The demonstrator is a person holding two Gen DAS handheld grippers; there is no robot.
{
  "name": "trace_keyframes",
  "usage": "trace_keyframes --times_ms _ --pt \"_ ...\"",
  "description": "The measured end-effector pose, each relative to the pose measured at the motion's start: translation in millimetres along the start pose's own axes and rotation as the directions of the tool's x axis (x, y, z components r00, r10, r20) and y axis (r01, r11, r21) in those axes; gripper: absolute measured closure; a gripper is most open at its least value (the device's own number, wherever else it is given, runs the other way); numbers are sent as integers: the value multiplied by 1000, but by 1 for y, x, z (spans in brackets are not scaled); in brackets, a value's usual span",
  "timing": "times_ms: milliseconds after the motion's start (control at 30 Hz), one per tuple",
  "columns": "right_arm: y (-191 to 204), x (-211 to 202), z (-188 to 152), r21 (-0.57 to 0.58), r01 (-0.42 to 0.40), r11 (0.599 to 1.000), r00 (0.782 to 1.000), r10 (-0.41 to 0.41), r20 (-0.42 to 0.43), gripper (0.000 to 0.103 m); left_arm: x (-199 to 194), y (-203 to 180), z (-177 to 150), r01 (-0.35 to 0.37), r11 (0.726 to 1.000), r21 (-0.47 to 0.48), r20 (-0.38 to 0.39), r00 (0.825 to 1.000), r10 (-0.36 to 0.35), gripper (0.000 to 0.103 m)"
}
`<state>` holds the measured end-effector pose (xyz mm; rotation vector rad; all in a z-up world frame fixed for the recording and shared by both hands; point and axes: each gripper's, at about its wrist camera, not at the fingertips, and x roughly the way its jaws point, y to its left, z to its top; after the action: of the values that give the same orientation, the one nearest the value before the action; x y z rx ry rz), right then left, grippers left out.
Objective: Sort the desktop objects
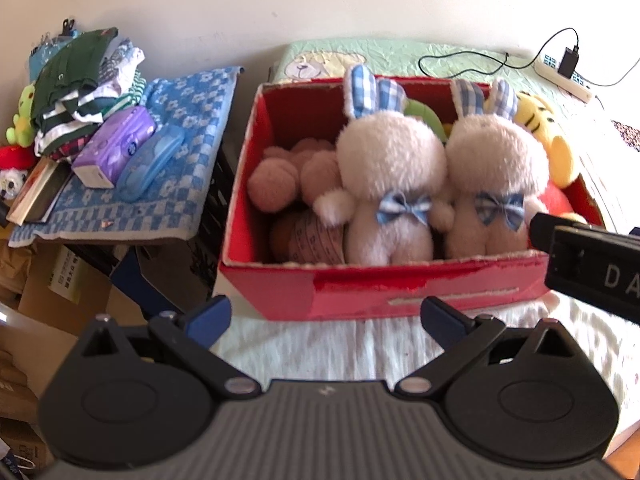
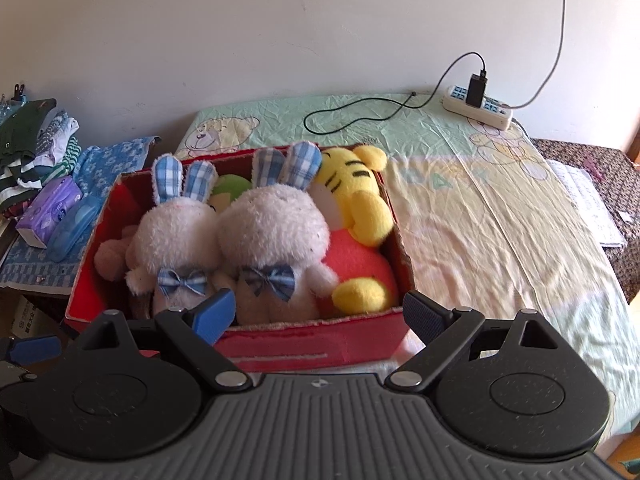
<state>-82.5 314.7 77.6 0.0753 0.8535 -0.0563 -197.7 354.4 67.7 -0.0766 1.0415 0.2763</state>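
Fluffy white rabbits [image 2: 228, 248] upright in red cardboard box [image 1: 360, 288]; crinkled green bedsheet [image 2: 460, 168], plain wall; left gripper [image 1: 326, 322], right gripper [image 2: 318, 316] both spread, empty.

Fluffy white plush rabbits [image 2: 228, 248] with checked cotton ears, smooth yellow plush tiger [image 2: 356, 204], red cardboard box [image 1: 360, 292] with scuffed, torn paper skin, crinkled green cotton sheet [image 2: 460, 152], blue terry towel [image 1: 184, 152], glossy translucent plastic case [image 1: 150, 162], matt black plastic gripper [image 2: 318, 316] with ribbed grey casing.

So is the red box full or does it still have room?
Nearly full: the red box holds two white rabbits, a yellow tiger and pink plush, several rising above the rim.
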Motion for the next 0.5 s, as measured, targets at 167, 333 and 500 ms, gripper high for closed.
trace_keyframes --times_ms 167,333,500 --pt "-4 2 -12 1 3 1000 1000 -3 -26 10 2 -4 -8 -10 1000 0 -9 1000 10 3" --pt "-5 7 -16 -25 -20 1000 999 18 -46 10 4 -6 -13 -35 999 -25 -17 999 34 3" --pt "-10 9 -14 -39 -40 998 998 39 -48 10 3 -10 -13 -58 997 -41 -12 998 57 3"
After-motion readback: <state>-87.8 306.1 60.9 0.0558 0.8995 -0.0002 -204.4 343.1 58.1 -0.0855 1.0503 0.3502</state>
